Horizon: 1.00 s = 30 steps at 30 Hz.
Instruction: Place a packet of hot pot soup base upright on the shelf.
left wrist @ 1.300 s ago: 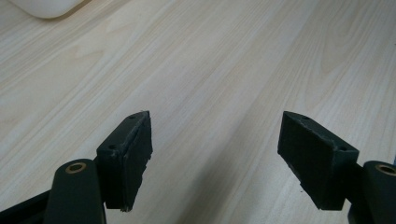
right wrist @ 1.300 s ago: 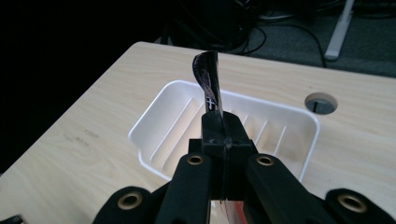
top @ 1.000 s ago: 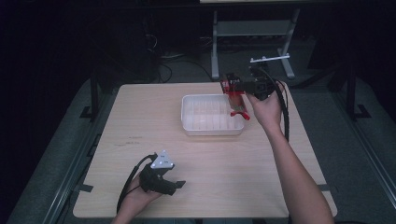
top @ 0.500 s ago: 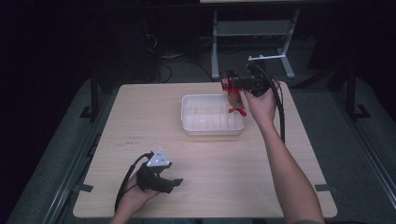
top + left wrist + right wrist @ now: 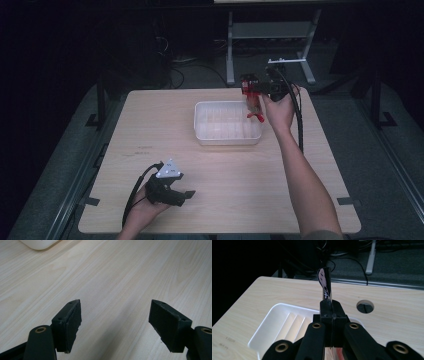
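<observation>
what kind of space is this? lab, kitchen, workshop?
Most likely a lab or recording workspace: a bare wooden table in a dark room, loose cables on the floor behind it, a metal stand, and a cable hole in the tabletop.

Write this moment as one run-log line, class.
right gripper: shut on thin packet, above white tray | left gripper: open, idle over table

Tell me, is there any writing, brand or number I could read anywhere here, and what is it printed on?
No text here can be read for sure.
Small white marks on the thin packet pinched in the right tool: too small to read.
Faint dark marks near the table's near left edge in the right gripper view: blurred, unreadable.
Faint marks on the table left of the white tray in the high view: too small.
</observation>
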Tool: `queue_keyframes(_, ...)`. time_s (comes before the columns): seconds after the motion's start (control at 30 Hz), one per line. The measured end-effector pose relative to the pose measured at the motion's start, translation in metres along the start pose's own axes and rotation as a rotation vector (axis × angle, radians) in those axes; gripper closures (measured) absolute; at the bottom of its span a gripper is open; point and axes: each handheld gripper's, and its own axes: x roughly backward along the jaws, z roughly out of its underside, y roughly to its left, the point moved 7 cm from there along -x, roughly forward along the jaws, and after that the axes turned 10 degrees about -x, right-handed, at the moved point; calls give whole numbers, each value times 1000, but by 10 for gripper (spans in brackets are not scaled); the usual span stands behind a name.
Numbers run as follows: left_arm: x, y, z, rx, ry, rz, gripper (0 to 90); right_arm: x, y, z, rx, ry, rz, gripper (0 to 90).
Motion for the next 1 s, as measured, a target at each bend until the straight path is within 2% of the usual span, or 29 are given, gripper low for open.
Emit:
queue_keyframes(0.23, 0, 0, 0, 2, -3, 2, 258, -2, -8, -3, 19, -30, 75, 896)
queue_keyframes(0.37, 0, 0, 0, 6, 0, 2, 257, -5, -10, -4, 10, -41, 86, 895)
queue_keyframes(1.0, 1, 2, 1, 5, -3, 1, 258, -36, -9, 11, 36, 9, 156, 894)
